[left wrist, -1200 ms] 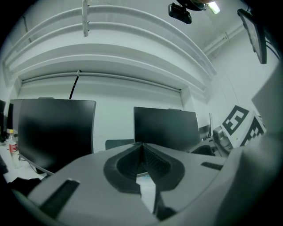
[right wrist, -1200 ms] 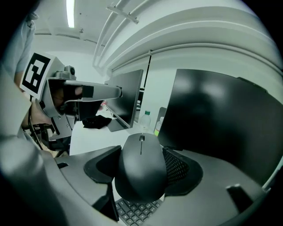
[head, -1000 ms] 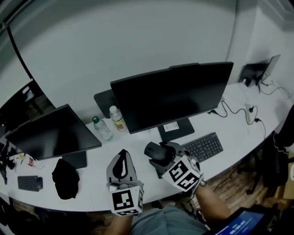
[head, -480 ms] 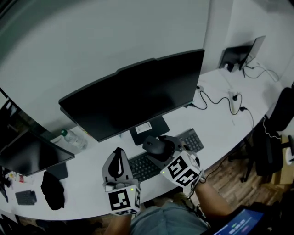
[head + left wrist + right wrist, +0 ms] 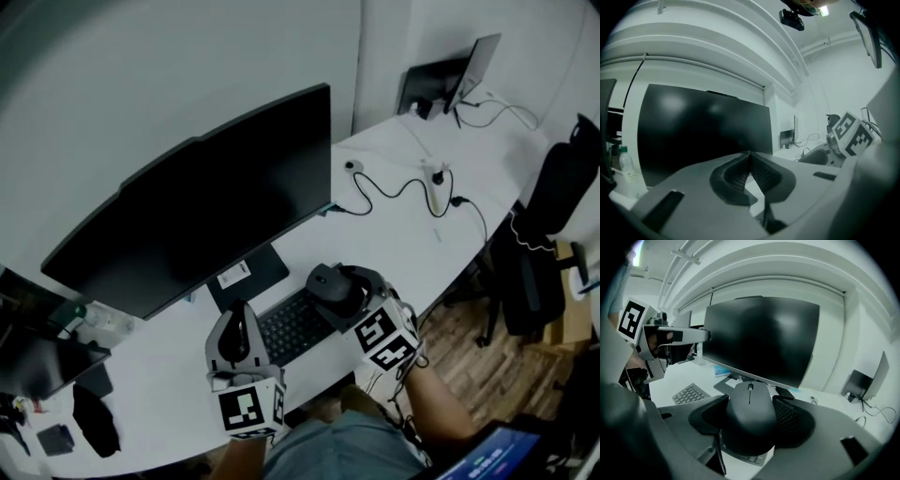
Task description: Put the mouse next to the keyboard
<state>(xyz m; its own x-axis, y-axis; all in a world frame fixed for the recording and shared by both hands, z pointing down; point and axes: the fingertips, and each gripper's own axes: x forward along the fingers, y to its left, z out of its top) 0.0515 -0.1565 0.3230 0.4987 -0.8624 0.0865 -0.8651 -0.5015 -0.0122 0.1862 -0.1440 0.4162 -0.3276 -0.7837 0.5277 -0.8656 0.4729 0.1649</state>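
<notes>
My right gripper (image 5: 330, 285) is shut on a dark grey mouse (image 5: 326, 281), held above the right end of the black keyboard (image 5: 289, 328). In the right gripper view the mouse (image 5: 750, 416) fills the gap between the jaws of this gripper (image 5: 751, 401), with its wheel pointing away. The keyboard (image 5: 691, 392) lies lower left there. My left gripper (image 5: 238, 315) hovers over the keyboard's left end, shut with nothing in it. Its jaws (image 5: 750, 155) meet at the tips in the left gripper view. The white desk (image 5: 403, 225) carries it all.
A large dark monitor (image 5: 197, 216) stands just behind the keyboard. Cables and a power adapter (image 5: 433, 176) lie on the desk to the right, with a small screen (image 5: 455, 80) at the far corner. A black chair (image 5: 553, 187) stands right, and a bottle (image 5: 94, 319) is at the left.
Both grippers have moved right along the desk; the head view swung with them. The mouse has gone from left of the keyboard to over its right end, still gripped.
</notes>
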